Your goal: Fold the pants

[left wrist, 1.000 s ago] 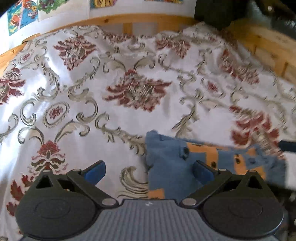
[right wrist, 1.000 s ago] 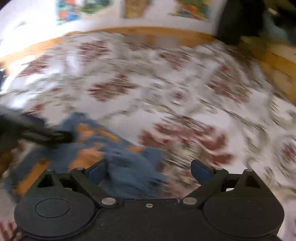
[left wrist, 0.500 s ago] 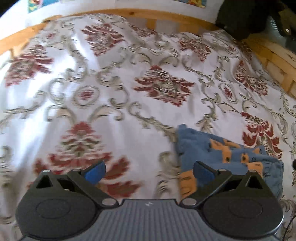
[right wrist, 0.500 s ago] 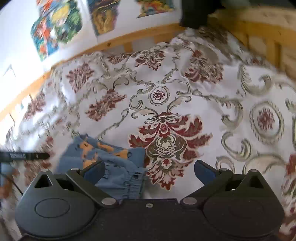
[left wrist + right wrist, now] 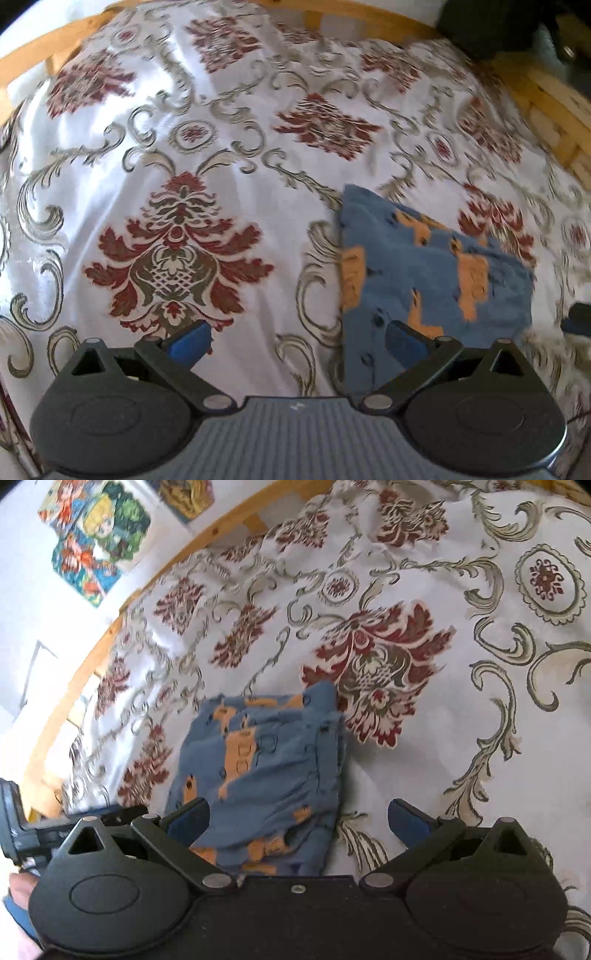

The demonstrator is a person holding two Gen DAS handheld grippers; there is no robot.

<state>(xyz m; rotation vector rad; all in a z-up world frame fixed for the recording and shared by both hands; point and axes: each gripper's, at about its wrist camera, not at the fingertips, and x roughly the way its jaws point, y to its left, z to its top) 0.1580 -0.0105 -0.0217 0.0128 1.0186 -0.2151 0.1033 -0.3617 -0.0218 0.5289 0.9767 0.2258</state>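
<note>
The right hand-held gripper (image 5: 297,818) has drawn back from the folded pants (image 5: 266,771), its view steadied

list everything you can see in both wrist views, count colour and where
pants: one, blue with orange print, folded into a compact stack, lying on the bedspread
bedspread: one, white with dark red floral medallions and grey-green scrolls, covering the whole bed
bed frame: one, light wood, running along the far edge of the bedspread
posters: several, multicoloured, on the white wall behind the bed frame
dark object: one, black, at the far right corner of the bed; too blurred to name
left gripper: one, black with blue pads, open, empty, hovering over the bedspread left of the pants
right gripper: one, black with blue pads, open, empty, above the near end of the pants
</note>
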